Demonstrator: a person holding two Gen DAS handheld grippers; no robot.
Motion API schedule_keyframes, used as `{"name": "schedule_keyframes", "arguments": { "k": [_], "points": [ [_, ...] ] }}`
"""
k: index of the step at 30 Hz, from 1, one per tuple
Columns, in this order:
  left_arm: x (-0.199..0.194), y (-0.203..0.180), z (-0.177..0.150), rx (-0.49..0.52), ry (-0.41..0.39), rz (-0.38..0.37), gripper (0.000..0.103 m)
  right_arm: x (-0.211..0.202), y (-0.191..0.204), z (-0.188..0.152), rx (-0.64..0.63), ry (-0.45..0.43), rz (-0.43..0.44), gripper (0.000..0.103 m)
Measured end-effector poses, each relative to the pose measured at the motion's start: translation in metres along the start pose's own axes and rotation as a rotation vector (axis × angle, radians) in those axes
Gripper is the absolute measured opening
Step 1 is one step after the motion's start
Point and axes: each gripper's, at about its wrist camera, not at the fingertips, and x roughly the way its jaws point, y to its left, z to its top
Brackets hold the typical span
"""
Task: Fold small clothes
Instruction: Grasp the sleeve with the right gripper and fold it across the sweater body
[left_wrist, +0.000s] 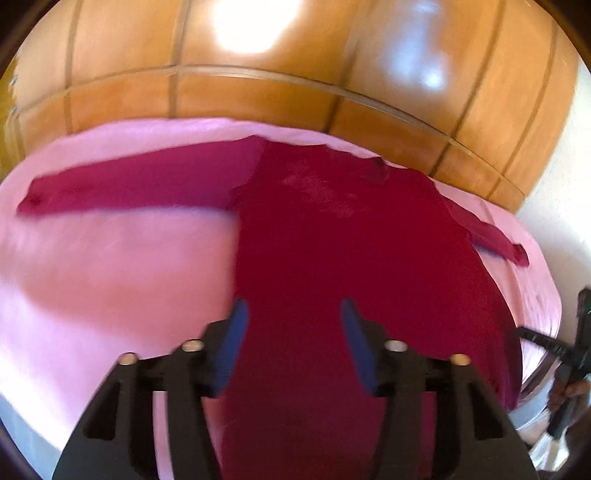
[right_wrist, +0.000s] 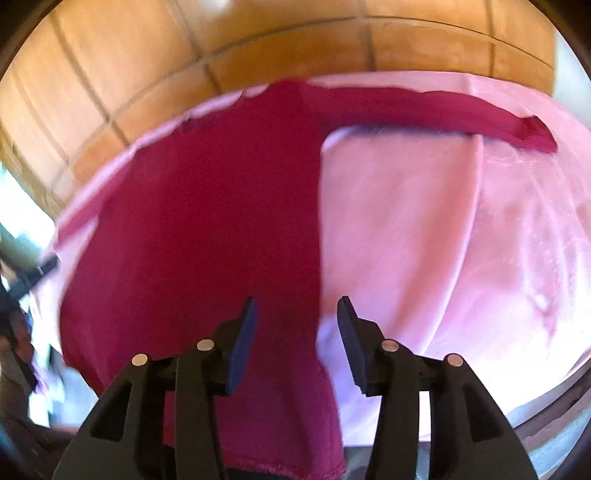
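Left tool (left_wrist: 293, 314): fingers spread apart, nothing between them, poised over the lower body of the shirt.
Right tool (right_wrist: 297, 314): fingers spread apart, holding nothing, over the shirt's right side edge near the hem.
Shirt (left_wrist: 332, 229): dark red, long-sleeved, spread flat ahead of both tools, neck end far from them, hem nearest.
Sleeves: one (left_wrist: 129, 186) stretches out to the left ahead of the left tool; the other (right_wrist: 424, 107) stretches out to the right ahead of the right tool.
Bed sheet (right_wrist: 443, 240): pink, under the shirt.
Wooden panelling (left_wrist: 258, 88): beyond the bed.
Focus: both views are blurred.
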Motion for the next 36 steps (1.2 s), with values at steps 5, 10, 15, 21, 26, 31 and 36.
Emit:
{"name": "schedule_keyframes", "arguments": {
  "k": [5,10,15,21,26,31,36],
  "points": [
    [0.05,-0.055,0.011,0.102,0.063,-0.018,0.056,0.002,-0.069,0.034,0.24,-0.085,-0.037,0.054],
    [0.094,-0.08,0.011,0.142,0.119,-0.001,0.058,0.015,-0.143,0.072,0.466,-0.151,-0.075,0.045],
    [0.102,-0.076,0.004,0.116,0.093,-0.024,0.068,0.033,-0.217,0.108,0.7,-0.22,-0.084,0.04],
    [0.107,-0.079,0.005,0.128,0.094,-0.031,0.076,0.051,-0.268,0.143,0.821,-0.255,-0.103,0.035],
    [0.11,-0.08,0.005,0.133,0.094,-0.029,0.08,0.063,-0.278,0.176,0.738,-0.224,-0.228,0.008],
    [0.109,-0.08,0.004,0.132,0.09,-0.031,0.082,0.039,-0.246,0.19,0.616,-0.291,-0.179,0.007],
    [0.11,-0.08,0.004,0.126,0.094,-0.055,0.088,0.027,-0.17,0.216,0.451,-0.33,-0.036,0.007]
  ]
}}
